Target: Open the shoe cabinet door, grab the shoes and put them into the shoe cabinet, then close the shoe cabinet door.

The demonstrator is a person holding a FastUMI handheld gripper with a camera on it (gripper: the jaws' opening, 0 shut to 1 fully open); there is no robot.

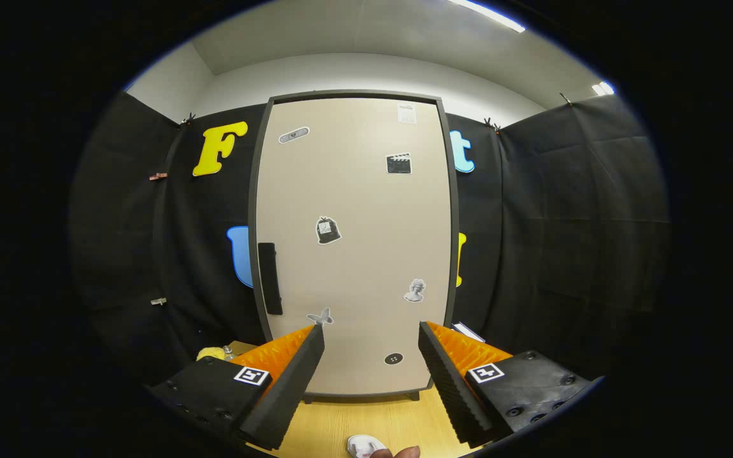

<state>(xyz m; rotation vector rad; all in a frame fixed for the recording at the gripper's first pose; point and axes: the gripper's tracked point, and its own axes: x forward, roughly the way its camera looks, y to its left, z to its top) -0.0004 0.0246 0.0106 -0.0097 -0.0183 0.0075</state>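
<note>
The shoe cabinet (354, 242) stands upright ahead of me on a wooden floor, its beige door shut and dotted with several stickers. A black vertical handle (270, 278) sits on the door's left edge, beyond and a little above my left finger. My gripper (371, 337) is open, fingers spread wide with nothing between them, pointing at the lower part of the door. A small white shoe (364, 445) lies on the floor close below the fingers, with a fingertip of a person's hand (404, 453) beside it.
Black cloth walls close in the booth on both sides of the cabinet. A yellow object (210, 353) lies at the cabinet's lower left behind my left finger. A white flat item (468, 331) shows at the cabinet's lower right. The wooden floor (366, 416) runs between me and the cabinet.
</note>
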